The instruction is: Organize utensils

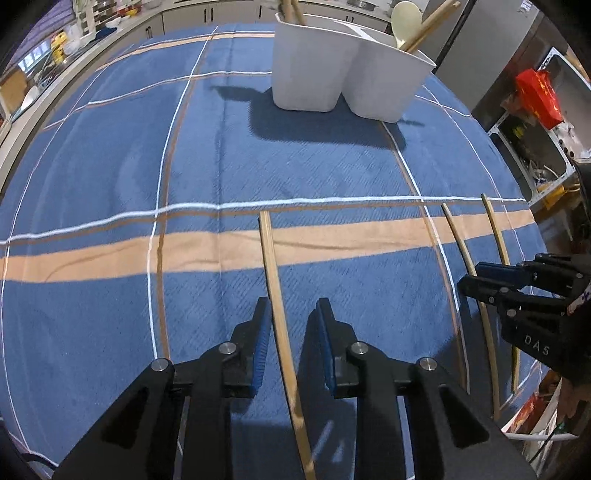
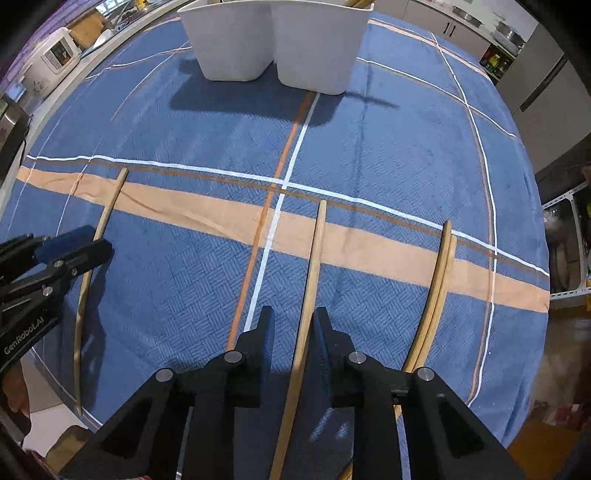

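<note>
A wooden chopstick (image 1: 271, 266) lies flat on the blue checked tablecloth (image 1: 110, 166). My left gripper (image 1: 294, 317) is open astride it, and its pads do not press on it. A second chopstick (image 2: 317, 243) lies between the jaws of my open right gripper (image 2: 294, 321), close against the right finger with a gap on the left. A pair of chopsticks (image 2: 443, 266) lies further right. At the far side stands a white two-part holder (image 1: 314, 66) with a cream spoon (image 1: 406, 18) and wooden sticks in it. Each gripper shows in the other's view: the right gripper (image 1: 471, 275) and the left gripper (image 2: 100, 240).
The table's near and right edges lie close to the chopsticks. A shelf with a red bag (image 1: 539, 96) stands beyond the right edge. A kitchen counter with a rice cooker (image 2: 55, 51) runs along the left and back.
</note>
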